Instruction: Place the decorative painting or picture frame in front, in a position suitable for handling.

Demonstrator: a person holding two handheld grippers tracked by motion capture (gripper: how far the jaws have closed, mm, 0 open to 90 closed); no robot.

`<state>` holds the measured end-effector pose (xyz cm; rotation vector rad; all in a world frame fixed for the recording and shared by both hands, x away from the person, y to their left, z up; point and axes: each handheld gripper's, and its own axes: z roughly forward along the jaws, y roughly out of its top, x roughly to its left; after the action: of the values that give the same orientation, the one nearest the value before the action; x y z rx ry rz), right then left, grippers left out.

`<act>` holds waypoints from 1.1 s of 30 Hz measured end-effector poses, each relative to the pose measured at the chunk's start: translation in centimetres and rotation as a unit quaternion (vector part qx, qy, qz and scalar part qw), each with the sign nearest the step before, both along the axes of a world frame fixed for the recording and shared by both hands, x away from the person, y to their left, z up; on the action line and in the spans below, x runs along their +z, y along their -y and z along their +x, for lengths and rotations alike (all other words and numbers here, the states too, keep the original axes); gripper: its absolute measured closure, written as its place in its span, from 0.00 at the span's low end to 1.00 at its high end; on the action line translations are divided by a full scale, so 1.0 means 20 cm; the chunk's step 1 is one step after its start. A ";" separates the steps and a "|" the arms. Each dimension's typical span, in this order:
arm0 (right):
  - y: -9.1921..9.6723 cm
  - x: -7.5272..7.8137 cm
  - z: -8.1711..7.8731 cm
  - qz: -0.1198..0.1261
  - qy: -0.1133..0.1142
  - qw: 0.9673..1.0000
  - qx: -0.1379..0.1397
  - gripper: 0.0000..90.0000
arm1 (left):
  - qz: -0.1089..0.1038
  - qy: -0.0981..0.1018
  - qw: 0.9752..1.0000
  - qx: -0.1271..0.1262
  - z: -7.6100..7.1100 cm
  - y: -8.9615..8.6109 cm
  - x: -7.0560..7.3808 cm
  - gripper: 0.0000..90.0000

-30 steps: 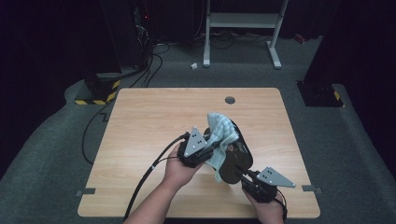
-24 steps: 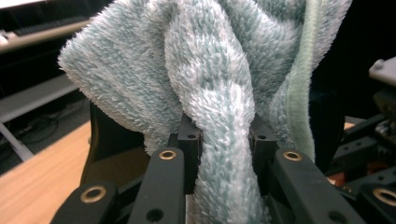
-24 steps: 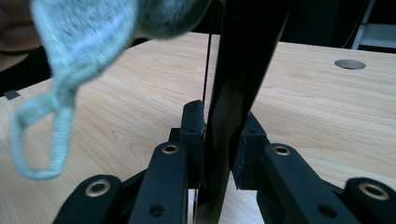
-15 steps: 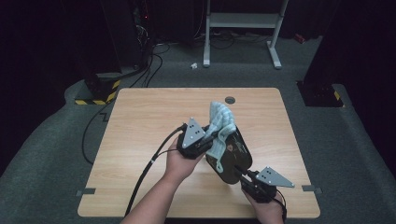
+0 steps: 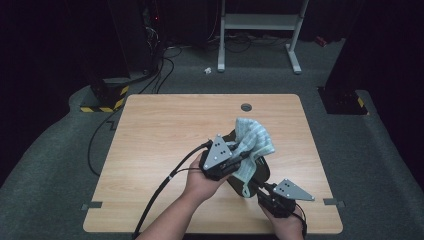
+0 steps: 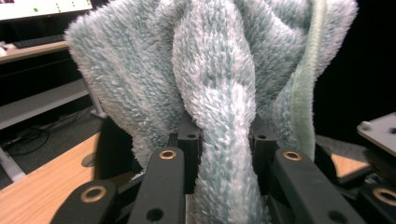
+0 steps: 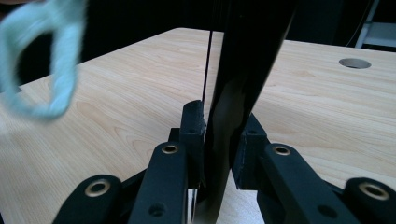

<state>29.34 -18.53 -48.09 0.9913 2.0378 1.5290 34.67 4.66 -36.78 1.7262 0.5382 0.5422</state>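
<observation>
1. My left gripper (image 6: 223, 140) is clamped on a bunched fold of the pale green towel (image 5: 252, 142), lifted above the black pan (image 5: 257, 172).
2. My right gripper (image 7: 219, 135) pinches the pan's edge, holding it tilted over the table (image 5: 165, 130).
3. I'd keep the pan steady and press the towel flat against it, wiping in short strokes.

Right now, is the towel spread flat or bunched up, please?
Bunched up: the towel hangs in thick folds, pinched in the left claw, above the table.
</observation>
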 end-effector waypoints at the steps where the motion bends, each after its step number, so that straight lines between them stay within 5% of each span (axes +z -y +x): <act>1: 0.00 0.00 0.00 0.000 0.000 1.000 0.000 0.85 | -0.002 -0.002 1.000 0.009 0.02 -0.02 0.00 0.81; 7: 0.00 0.00 0.00 -0.002 0.002 1.000 0.001 0.85 | 0.005 -0.024 0.998 0.062 0.14 -0.12 -0.03 0.81; 12: 0.00 0.00 -0.01 -0.006 0.002 1.000 0.000 0.85 | 0.005 -0.030 0.999 0.040 0.11 -0.09 -0.05 0.81; 22: 0.00 0.00 -0.01 -0.007 0.000 1.000 -0.003 0.85 | 0.016 -0.018 0.999 -0.033 -0.09 0.08 -0.06 0.81; 28: 0.00 0.00 0.00 -0.006 -0.001 1.000 -0.001 0.85 | 0.015 -0.021 0.999 -0.040 -0.12 0.10 -0.07 0.81; 33: 0.00 0.01 0.00 -0.004 0.000 1.000 -0.001 0.85 | 0.012 -0.018 0.999 -0.027 -0.07 0.06 -0.09 0.81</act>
<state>29.31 -18.49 -47.93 0.9899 2.0415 1.5177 33.25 3.47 -38.56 1.7718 0.5114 0.4816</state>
